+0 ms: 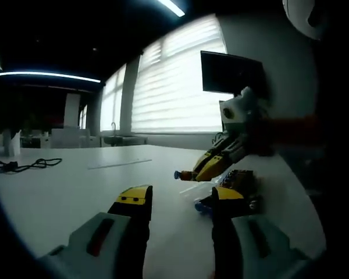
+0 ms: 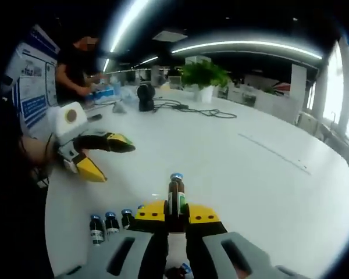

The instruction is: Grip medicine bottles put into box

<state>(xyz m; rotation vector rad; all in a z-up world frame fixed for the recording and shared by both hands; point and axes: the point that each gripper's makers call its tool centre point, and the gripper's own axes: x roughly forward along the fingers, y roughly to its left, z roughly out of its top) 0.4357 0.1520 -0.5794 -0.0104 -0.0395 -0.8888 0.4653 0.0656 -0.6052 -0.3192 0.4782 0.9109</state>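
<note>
One slim brown bottle (image 2: 175,196) gripped.

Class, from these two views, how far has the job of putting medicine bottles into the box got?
Nothing looks boxed yet; no box can be made out. In hand: the right tool is shut on a brown medicine bottle, lifted upright. The left tool is open, holding nothing. Left to do: three blue-capped bottles standing on the white table.

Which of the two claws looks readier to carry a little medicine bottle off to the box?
The right gripper, I'd judge: its jaws are already shut on a brown bottle with a blue cap. The left gripper hangs open and empty above the white table, away from the other bottles.
</note>
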